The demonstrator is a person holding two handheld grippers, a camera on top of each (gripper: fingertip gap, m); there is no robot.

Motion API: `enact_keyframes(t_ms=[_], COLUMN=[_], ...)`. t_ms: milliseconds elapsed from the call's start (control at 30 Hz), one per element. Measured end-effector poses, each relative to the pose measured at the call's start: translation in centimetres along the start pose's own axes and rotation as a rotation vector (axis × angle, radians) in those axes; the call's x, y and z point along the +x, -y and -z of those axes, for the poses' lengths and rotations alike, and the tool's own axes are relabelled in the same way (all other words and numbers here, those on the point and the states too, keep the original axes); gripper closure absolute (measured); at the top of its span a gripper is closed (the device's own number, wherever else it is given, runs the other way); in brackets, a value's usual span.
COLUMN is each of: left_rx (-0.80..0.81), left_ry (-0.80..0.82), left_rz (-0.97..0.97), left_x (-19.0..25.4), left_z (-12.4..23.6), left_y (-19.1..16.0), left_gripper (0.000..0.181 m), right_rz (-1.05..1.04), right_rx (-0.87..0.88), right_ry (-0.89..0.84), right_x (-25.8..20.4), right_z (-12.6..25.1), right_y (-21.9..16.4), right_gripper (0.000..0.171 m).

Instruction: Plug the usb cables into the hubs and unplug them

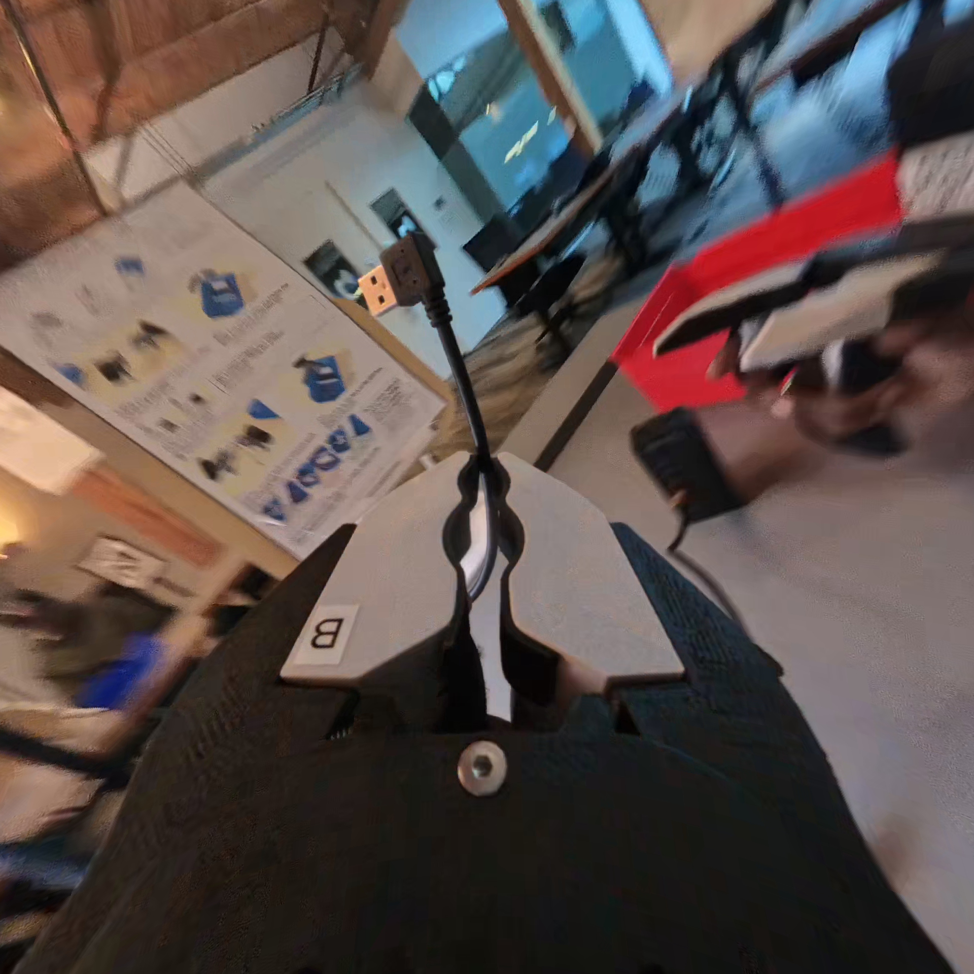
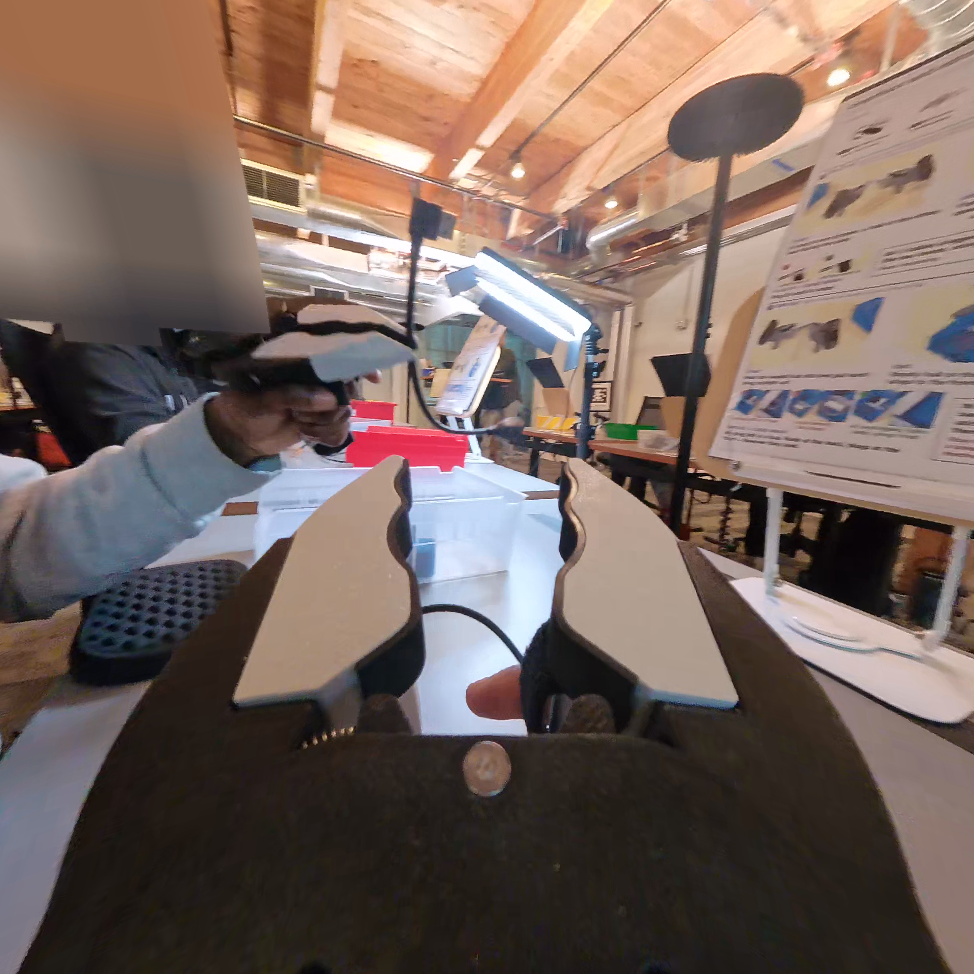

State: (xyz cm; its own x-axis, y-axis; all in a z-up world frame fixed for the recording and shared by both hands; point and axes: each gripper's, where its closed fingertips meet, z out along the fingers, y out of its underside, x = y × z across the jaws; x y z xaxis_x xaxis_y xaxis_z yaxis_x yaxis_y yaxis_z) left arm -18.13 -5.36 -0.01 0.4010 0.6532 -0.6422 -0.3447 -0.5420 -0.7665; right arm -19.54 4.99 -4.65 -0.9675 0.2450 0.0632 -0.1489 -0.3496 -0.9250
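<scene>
My left gripper (image 1: 482, 466) is shut on a black USB cable (image 1: 464, 379) a short way below its plug. The cable rises from the fingertips to a right-angle USB-A plug (image 1: 400, 276) held in the air. In the right wrist view the left gripper (image 2: 395, 337) is raised at the left, with the plug (image 2: 429, 221) above it and the cable (image 2: 416, 390) hanging down. My right gripper (image 2: 485, 474) is open and empty, low over the white table (image 2: 464, 680); it shows blurred in the left wrist view (image 1: 701, 342). A black boxy device with a cord (image 1: 680, 464), maybe a hub, lies on the table.
A clear plastic bin (image 2: 474, 506) holding a small dark block (image 2: 424, 558) stands ahead of the right gripper, with red bins (image 2: 406, 445) behind. A black perforated pad (image 2: 153, 616) lies left. A poster stand (image 2: 869, 263), a black pole (image 2: 701, 316) and a lamp (image 2: 527, 300) stand right. The grippers' ends are close to 12 cm from one another.
</scene>
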Motion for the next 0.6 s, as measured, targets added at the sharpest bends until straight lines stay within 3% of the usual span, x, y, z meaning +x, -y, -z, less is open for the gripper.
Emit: enact_keyframes(t_ms=[167, 233, 400, 600], left_rx=[-0.166, -0.174, -0.193, -0.205], left_ry=[0.164, 0.175, 0.132, 0.091], left_rz=[-0.656, -0.817, -1.060, -1.191], left_x=[1.5, 2.4, 4.3, 5.1], left_z=[-1.7, -2.3, -3.0, -3.1], left_y=[-1.2, -1.6, -3.1, -4.0], left_gripper=[0.177, 0.177, 0.177, 0.176], right_rz=[-0.145, -0.274, -0.655, -0.599], right_rx=[0.006, -0.001, -0.042, -0.124], right_ry=[0.112, 0.164, 0.318, 0.259], right_x=[-1.6, -2.0, -2.0, -1.8], right_z=[-0.4, -0.6, -0.7, -1.0], right_y=[0.4, 0.4, -0.2, -1.6], right_gripper=[0.121, 0.123, 0.126, 0.135])
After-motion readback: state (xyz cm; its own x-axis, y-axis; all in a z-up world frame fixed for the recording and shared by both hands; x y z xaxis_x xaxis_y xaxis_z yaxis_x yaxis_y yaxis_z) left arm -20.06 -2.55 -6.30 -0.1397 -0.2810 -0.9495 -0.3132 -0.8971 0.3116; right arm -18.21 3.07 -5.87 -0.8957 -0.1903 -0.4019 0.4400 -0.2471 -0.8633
